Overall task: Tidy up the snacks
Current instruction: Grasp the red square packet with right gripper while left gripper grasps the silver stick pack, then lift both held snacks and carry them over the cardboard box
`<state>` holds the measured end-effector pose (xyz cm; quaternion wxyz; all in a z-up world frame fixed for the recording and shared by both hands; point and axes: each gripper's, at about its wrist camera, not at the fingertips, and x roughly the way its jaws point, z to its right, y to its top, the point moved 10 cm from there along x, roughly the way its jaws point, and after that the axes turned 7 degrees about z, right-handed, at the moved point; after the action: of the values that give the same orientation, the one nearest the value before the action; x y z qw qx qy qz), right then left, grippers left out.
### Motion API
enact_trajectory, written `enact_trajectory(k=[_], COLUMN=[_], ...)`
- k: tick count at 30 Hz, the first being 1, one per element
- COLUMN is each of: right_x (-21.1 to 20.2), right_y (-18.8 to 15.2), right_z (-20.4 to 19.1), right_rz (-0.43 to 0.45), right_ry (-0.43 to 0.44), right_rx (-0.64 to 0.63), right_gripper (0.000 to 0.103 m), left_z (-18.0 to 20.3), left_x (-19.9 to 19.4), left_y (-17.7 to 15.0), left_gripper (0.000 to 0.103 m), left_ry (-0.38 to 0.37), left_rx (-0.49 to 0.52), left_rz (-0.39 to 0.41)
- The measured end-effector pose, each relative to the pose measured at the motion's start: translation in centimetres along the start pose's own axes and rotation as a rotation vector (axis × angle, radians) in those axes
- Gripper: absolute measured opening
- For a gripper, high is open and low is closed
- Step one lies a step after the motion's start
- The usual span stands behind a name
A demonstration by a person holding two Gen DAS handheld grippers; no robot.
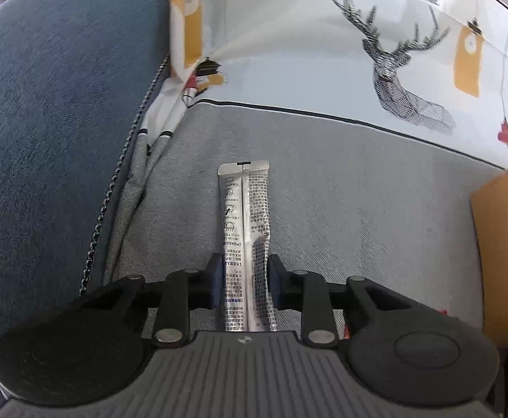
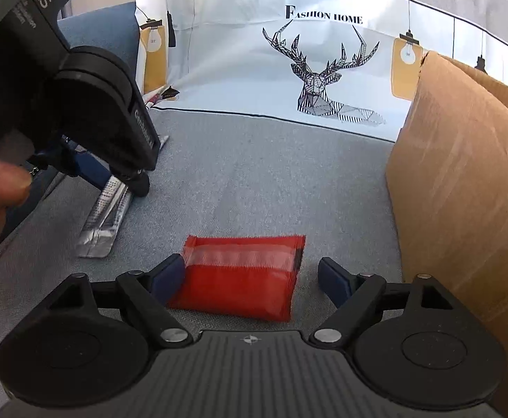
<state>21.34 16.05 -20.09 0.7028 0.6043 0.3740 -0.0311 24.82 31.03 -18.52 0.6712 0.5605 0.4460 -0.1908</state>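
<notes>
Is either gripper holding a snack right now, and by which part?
The left gripper is shut on the silver sachets across their width, near the end closest to it. The right gripper is open around the red packet, not gripping it.

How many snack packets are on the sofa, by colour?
Silver stick packet: 1, between the left gripper pads
Red packet: 1, between the open right gripper pads
Total: 2
</notes>
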Motion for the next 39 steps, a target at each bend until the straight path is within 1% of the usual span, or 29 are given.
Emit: enact_trajectory(k=[2, 4, 5, 7, 8, 13, 15, 17, 18, 20, 22, 24, 26, 30, 33, 39], right_x=[0.0, -0.1, -0.2, -0.2, 0.0, 1.2, 1.4, 1.2, 0.9, 0.3, 0.0, -0.2, -0.7, -2.6, -4.7, -10.1], right_y=[0.3, 0.6, 0.7, 0.7, 0.7, 0.3, 0.3, 0.3, 0.4, 0.5, 0.5, 0.5, 0.6, 1.3, 2.1, 2.7], right_z=[0.0, -0.2, -0.3, -0.7, -0.8, -0.9, -0.7, -0.9, -1.1, -1.3, -1.0, -0.7, -0.5, -0.4, -0.3, 0.0], right_rz=[0.012, 0.031, 0.04, 0.04, 0.034, -0.012, -0.007, 0.004, 0.014, 0.032, 0.028, 0.025, 0.032, 0.085, 0.137, 0.217], right_ry=[-0.001, -0.004, 0.002, 0.024, 0.022, -0.003, -0.001, 0.022, 0.034, 0.034, 0.055, 0.073, 0.072, 0.086, 0.093, 0.102], right_rx=[-0.006, -0.009, -0.007, -0.006, -0.013, -0.03, -0.024, -0.03, -0.038, -0.082, -0.063, -0.038, -0.03, -0.027, -0.04, -0.054], right_gripper=[0.087, 0.093, 0.094, 0.1, 0.101, 0.102, 0.101, 0.091, 0.082, 0.07, 0.065, 0.063, 0.062, 0.061, 0.061, 0.061], left_z=[0.2, 0.0, -0.1, -0.3, -0.5, -1.0, -0.8, -0.9, -1.0, -1.2, -1.3, -1.3, -1.2, -1.5, -1.6, -0.9], left_x=[-0.3, -0.8, -1.2, -2.1, -2.6, -5.0, -5.6, -6.1, -6.2, -6.7, -7.3, -7.9, -8.6, -9.9, -10.9, -13.1], left_y=[-0.3, -0.6, -0.8, -1.4, -1.8, -4.6, -5.6, -6.2, -6.3, -6.3, -6.3, -6.4, -6.5, -6.7, -7.0, -7.5], left_gripper=[0.027, 0.026, 0.026, 0.026, 0.026, 0.026, 0.026, 0.026, 0.026, 0.026, 0.026, 0.026, 0.026, 0.026, 0.026, 0.026], left_ry=[0.0, -0.004, -0.005, -0.006, -0.006, -0.012, -0.024, -0.031, -0.032, -0.035, -0.045, -0.058, -0.068, -0.07, -0.081, -0.104], left_rx=[0.015, 0.019, 0.016, 0.014, 0.011, -0.02, -0.024, -0.028, -0.033, -0.052, -0.077, -0.094, -0.103, -0.141, -0.17, -0.191], left_rz=[0.004, 0.01, 0.012, 0.014, 0.012, -0.012, -0.021, -0.024, -0.02, -0.006, 0.007, 0.023, 0.039, 0.069, 0.087, 0.134])
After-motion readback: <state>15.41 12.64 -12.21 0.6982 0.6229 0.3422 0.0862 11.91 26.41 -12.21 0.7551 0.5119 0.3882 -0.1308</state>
